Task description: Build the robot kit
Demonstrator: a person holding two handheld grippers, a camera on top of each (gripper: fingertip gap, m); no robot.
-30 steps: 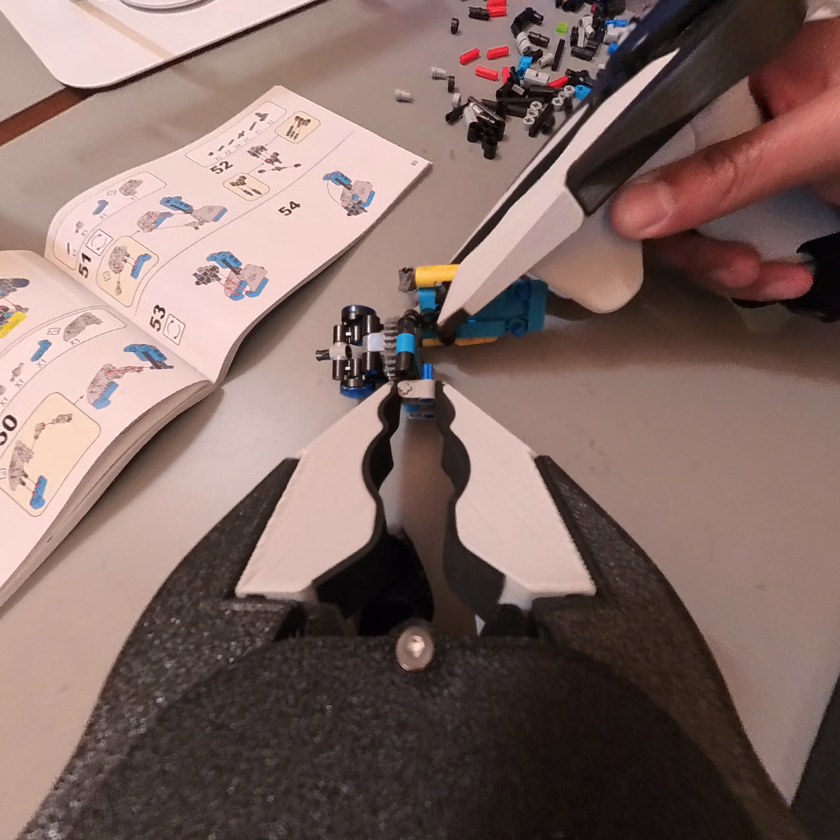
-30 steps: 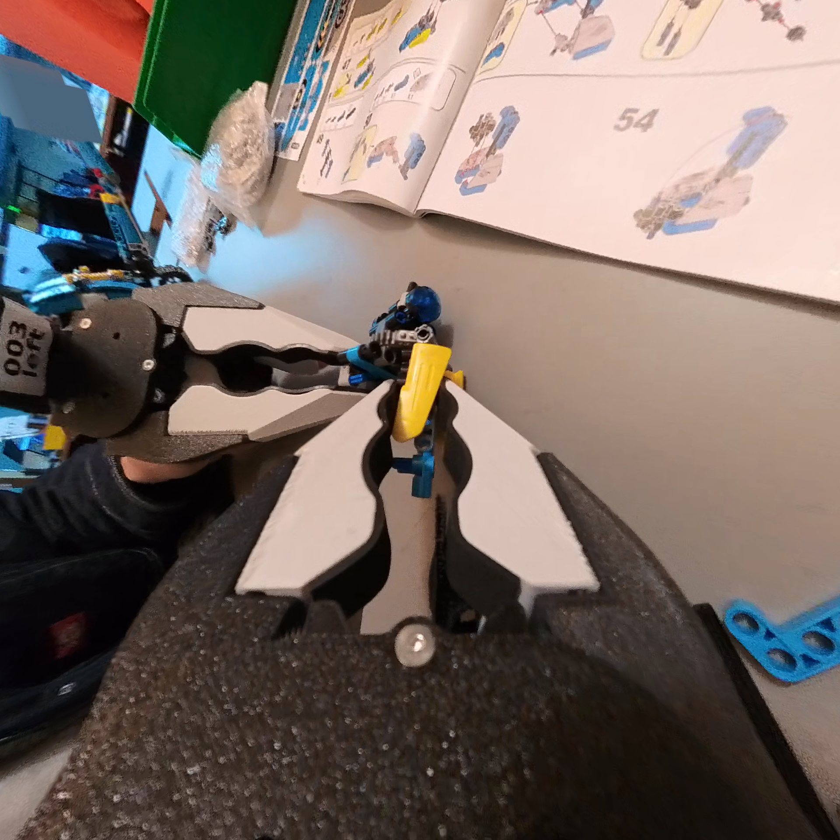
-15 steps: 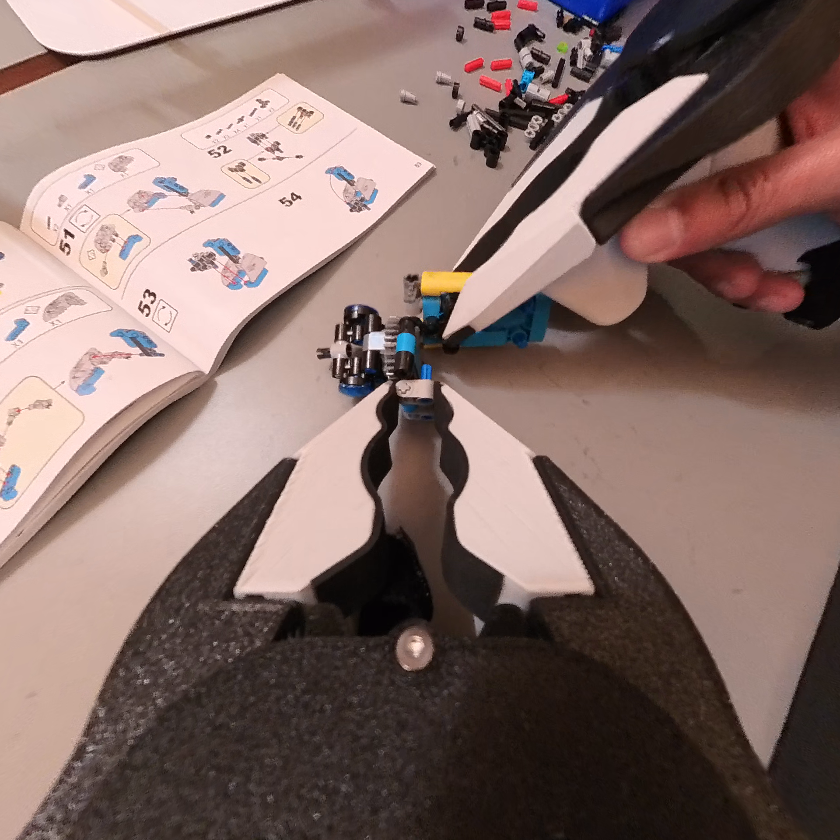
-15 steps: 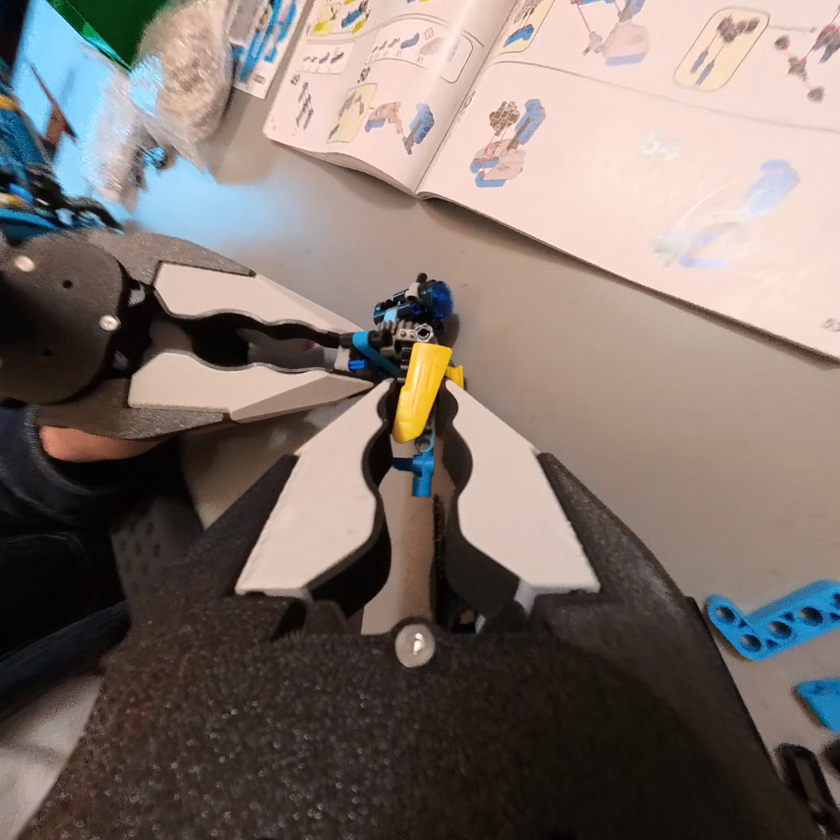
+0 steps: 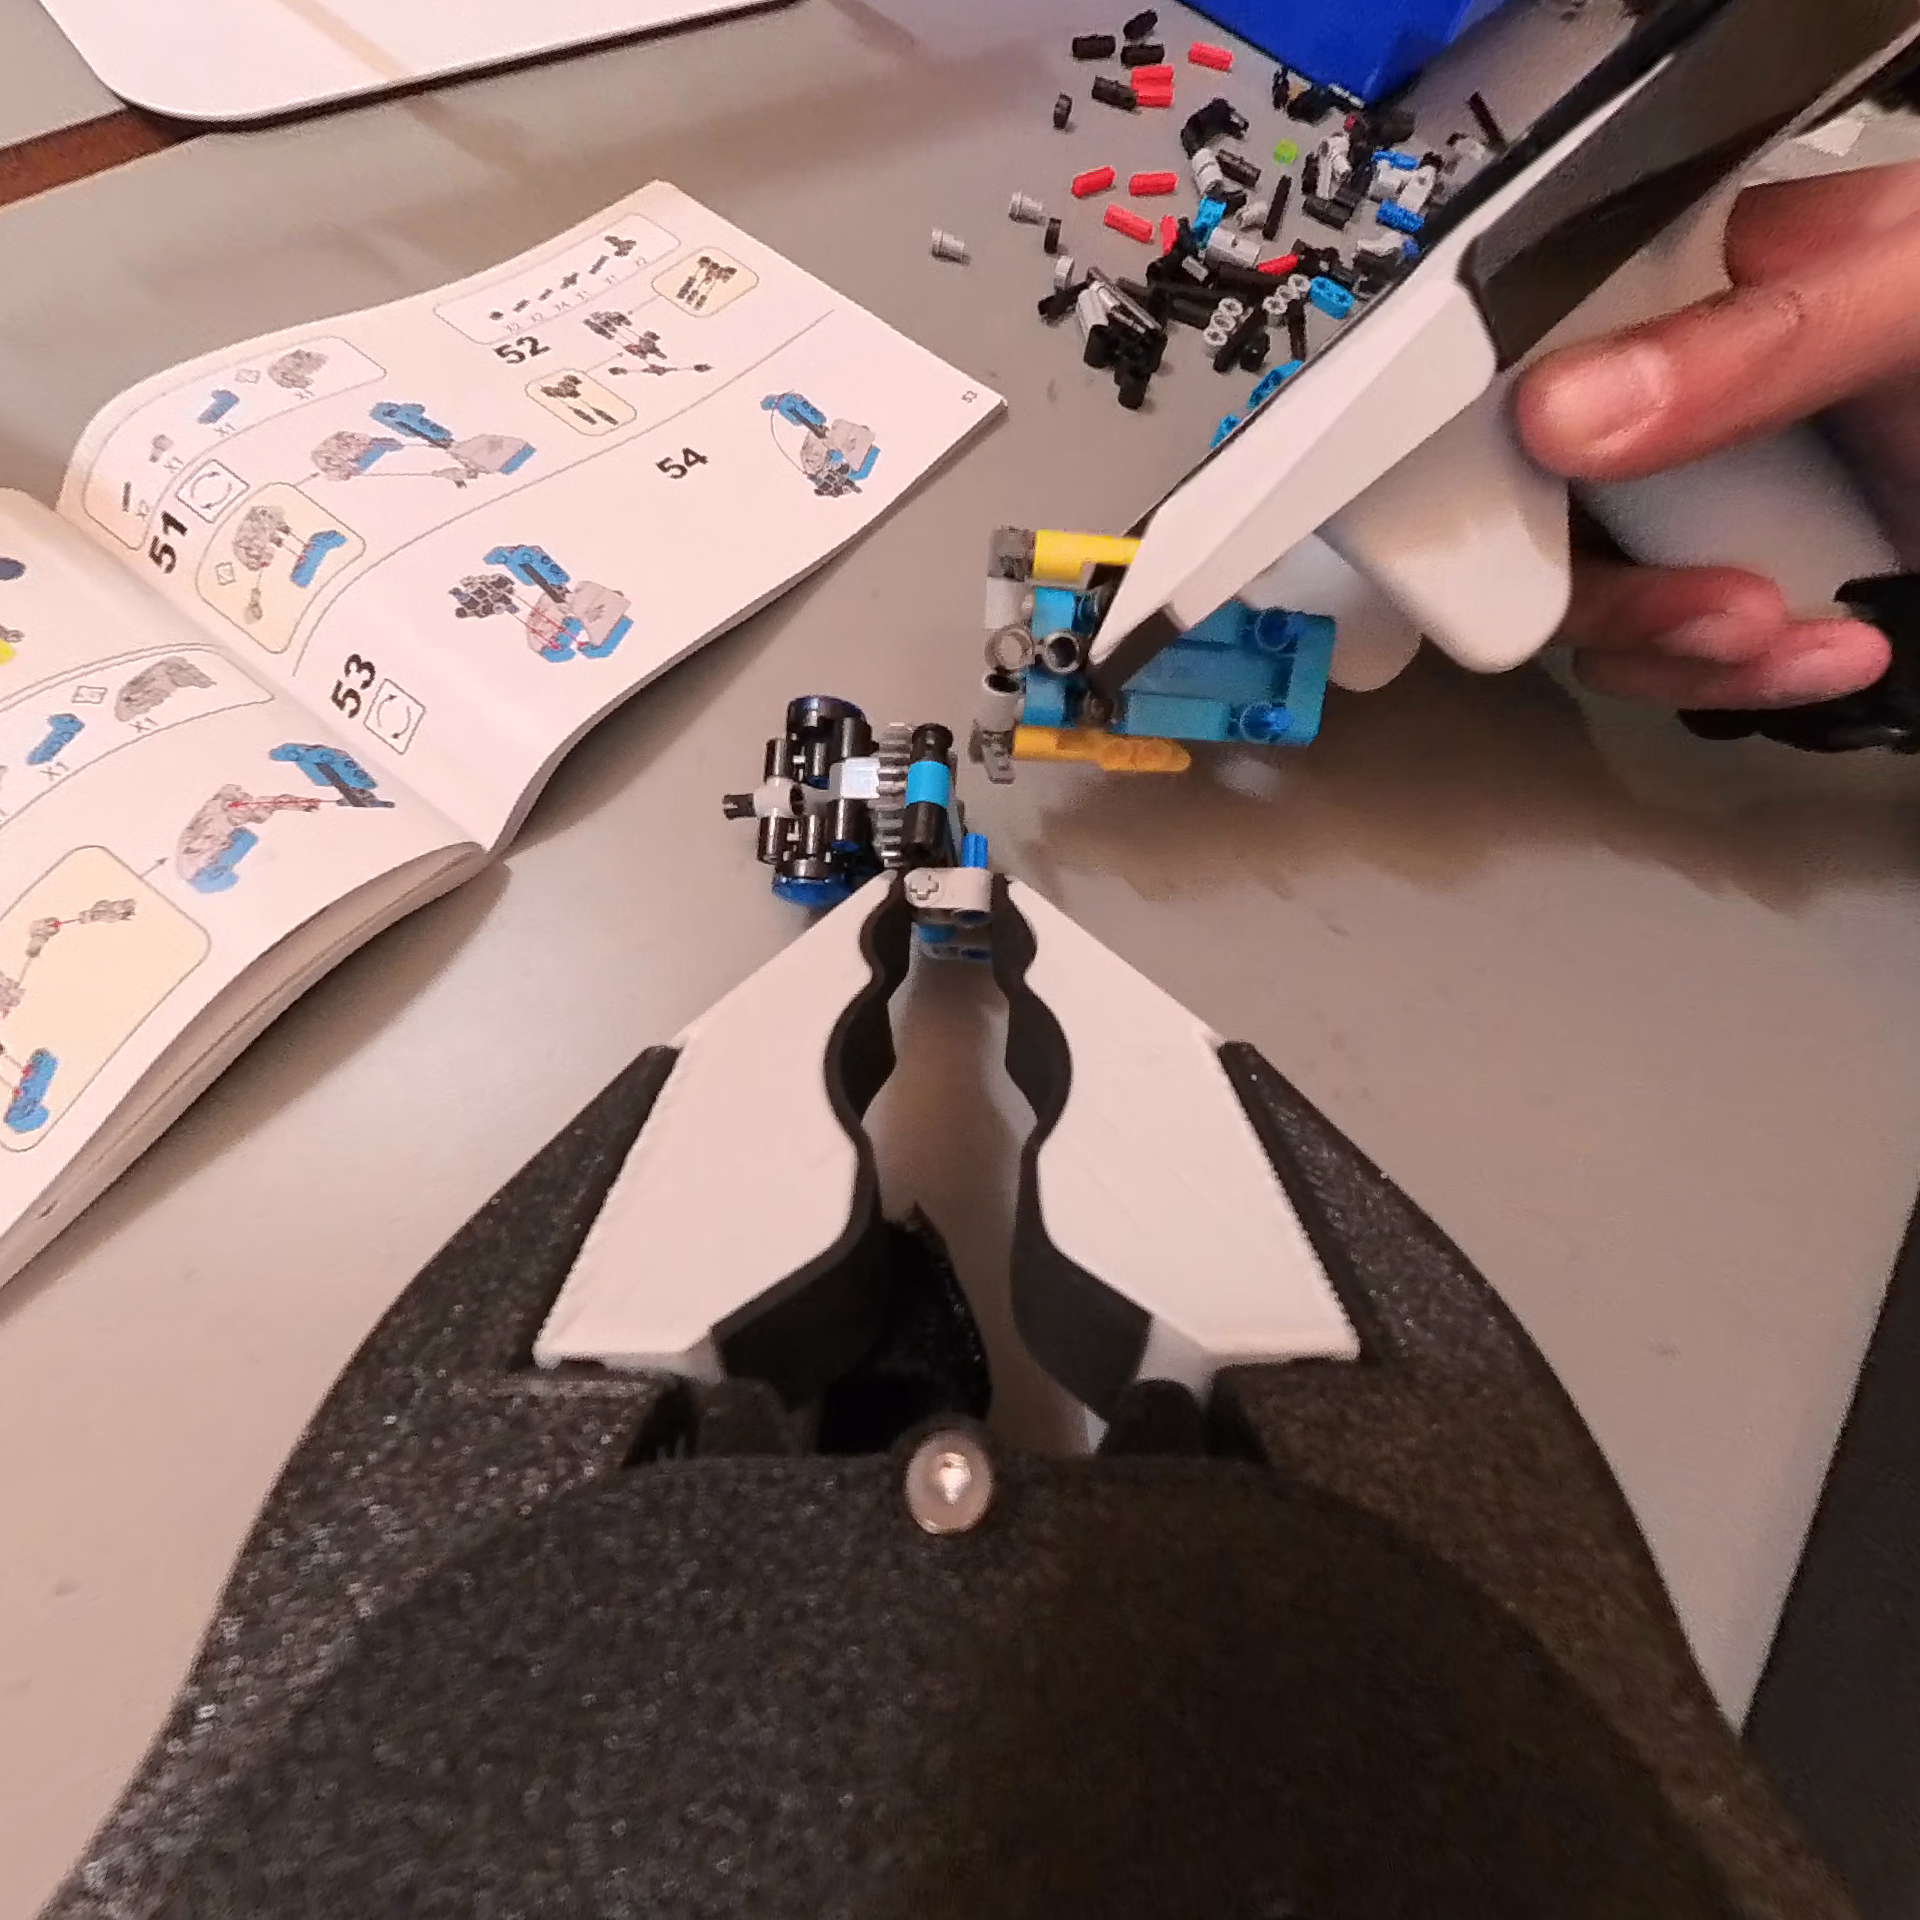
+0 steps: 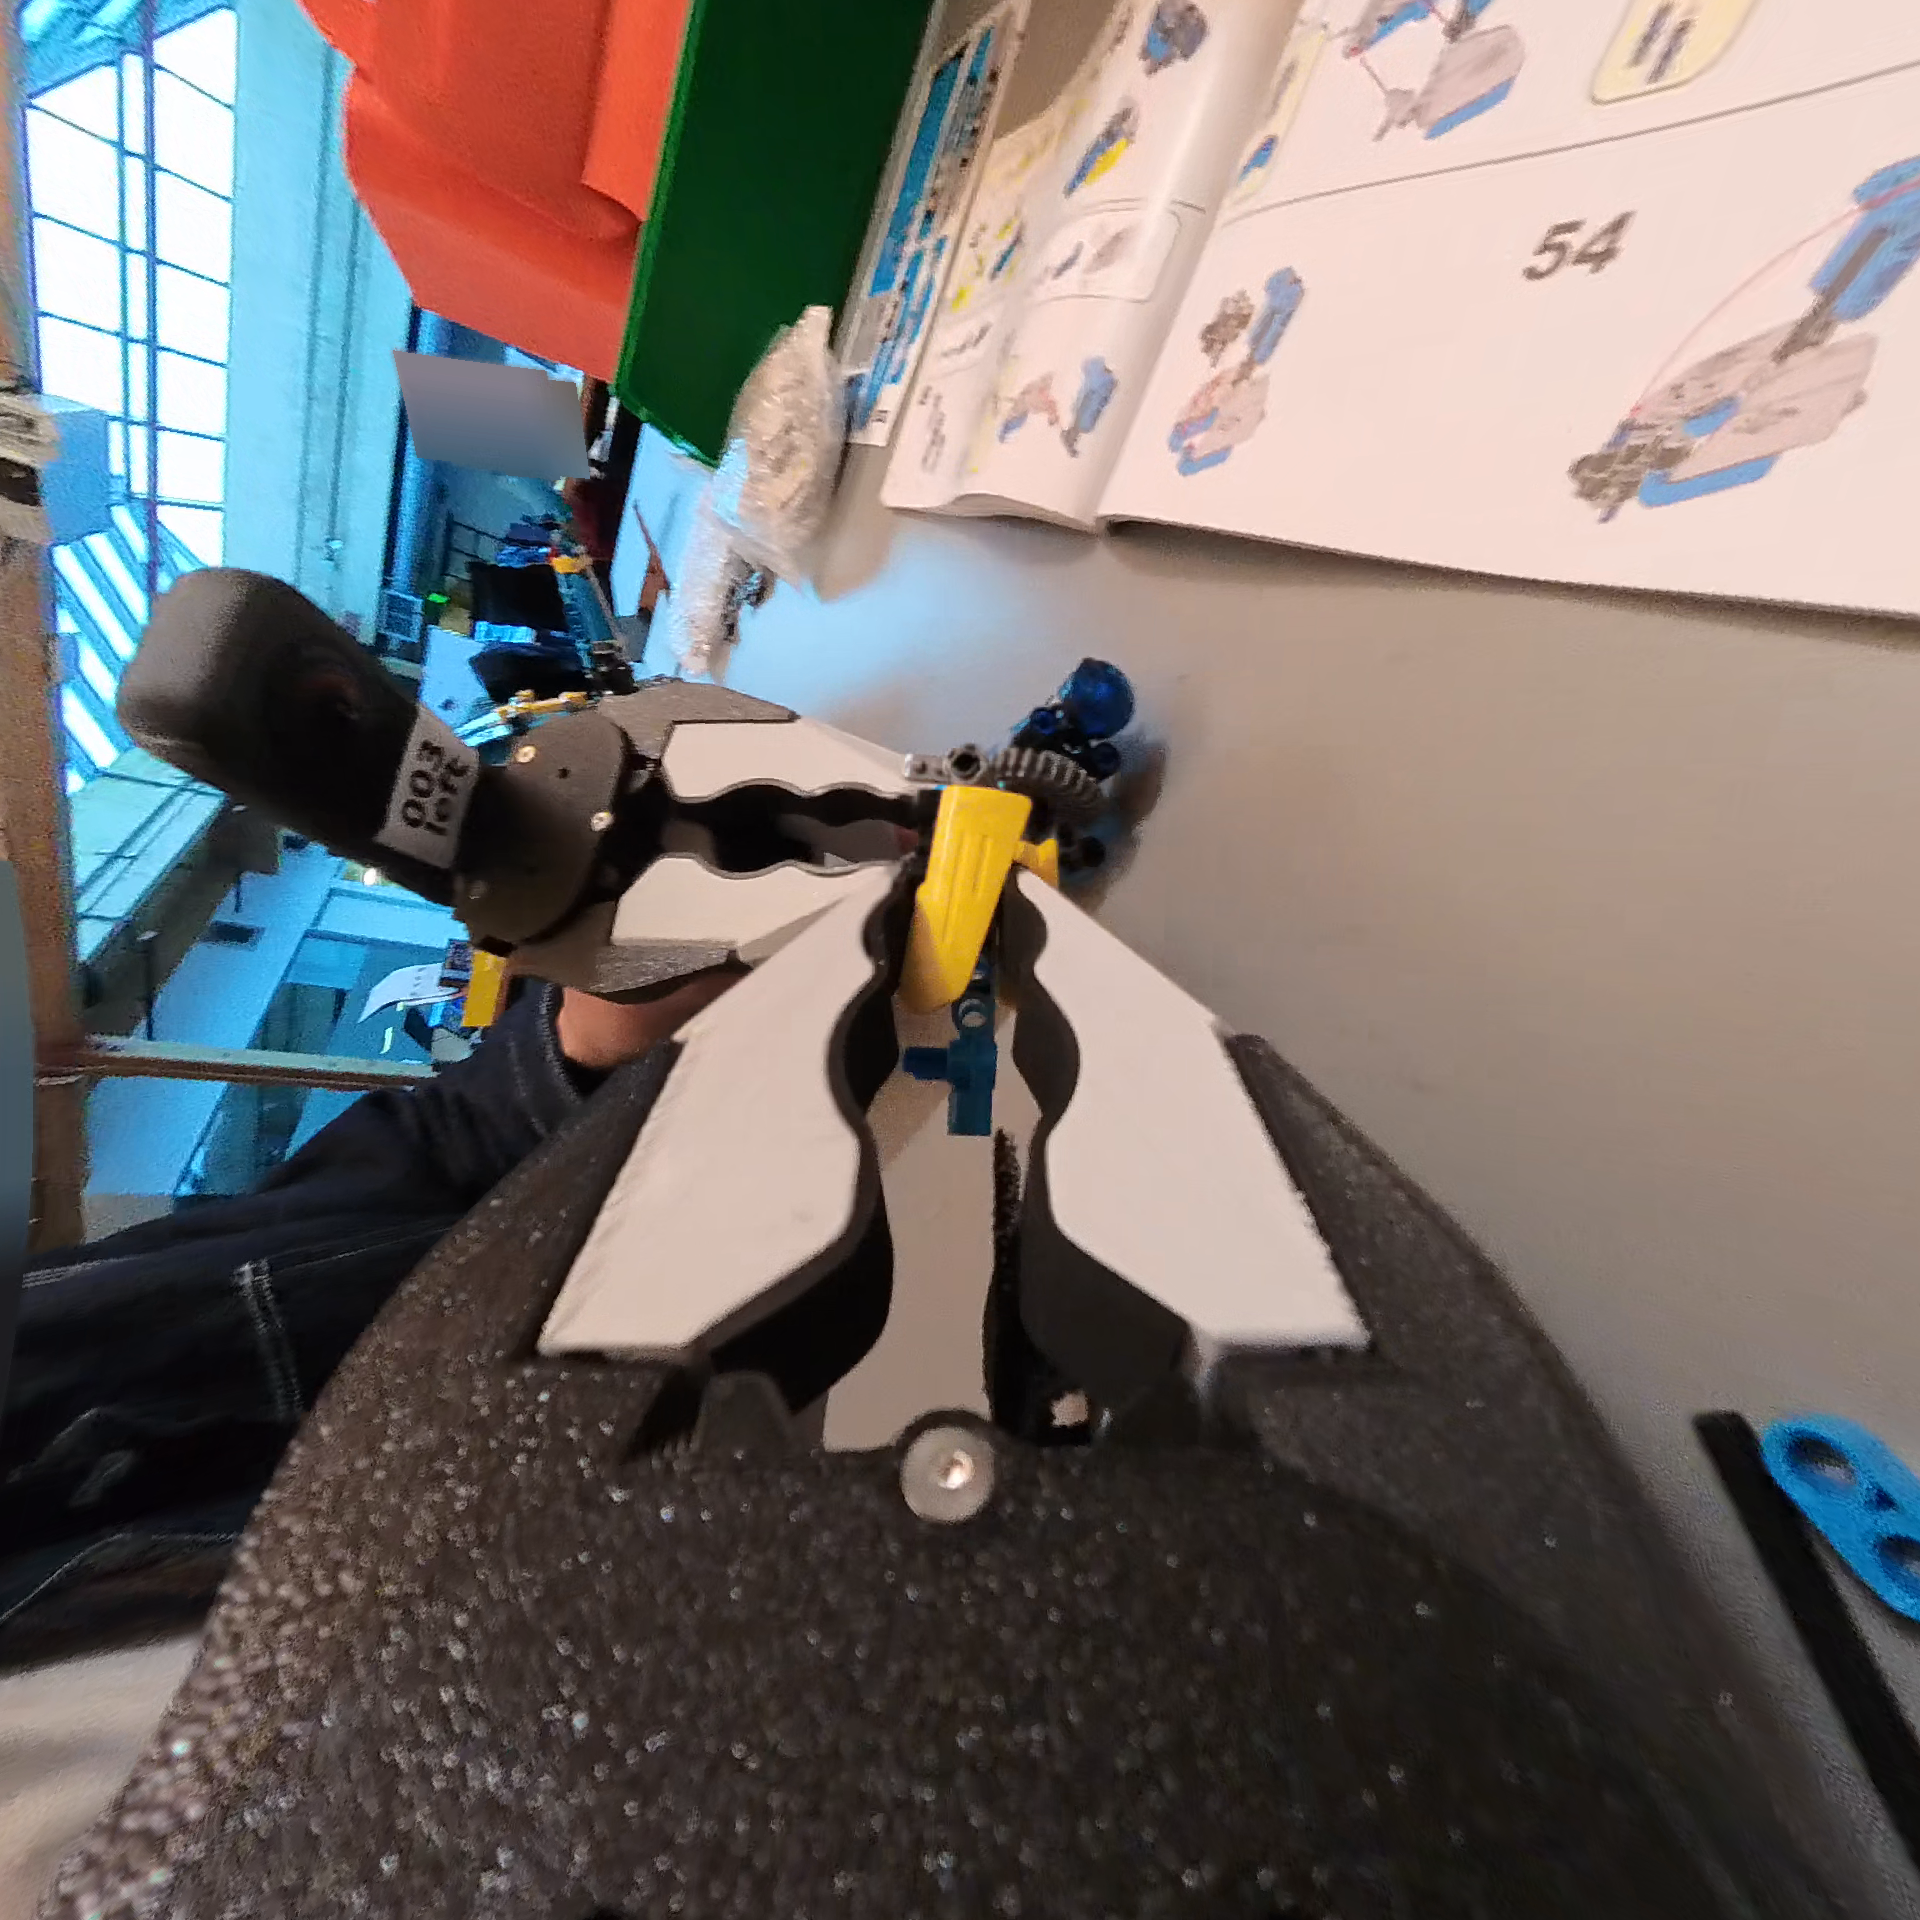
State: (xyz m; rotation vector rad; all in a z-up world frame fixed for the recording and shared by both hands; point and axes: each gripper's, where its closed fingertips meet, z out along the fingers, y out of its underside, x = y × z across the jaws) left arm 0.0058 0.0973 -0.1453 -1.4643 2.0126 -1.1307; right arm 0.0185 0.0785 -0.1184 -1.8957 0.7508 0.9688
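The left gripper (image 5: 948, 902) is clamped on a black-and-blue gear piece (image 5: 847, 805) low over the grey table (image 5: 1403, 1039). The right gripper (image 6: 951, 914) pinches a blue-and-yellow block (image 5: 1153, 665) just right of it, apart. Instruction booklet (image 5: 436, 540) left, loose parts (image 5: 1226, 260) far.

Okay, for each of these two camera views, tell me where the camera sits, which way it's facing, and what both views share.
Left wrist view: sits behind the left tongs, facing forward and down over the grey table; they clamp a black-and-blue gear assembly. The right tongs and a hand enter from upper right.
Right wrist view: sits behind the right tongs, rolled sideways, clamping a yellow-and-blue assembly. The left tongs and a dark sleeve show at left.
Shared: both tongs, both assemblies, the open instruction booklet.
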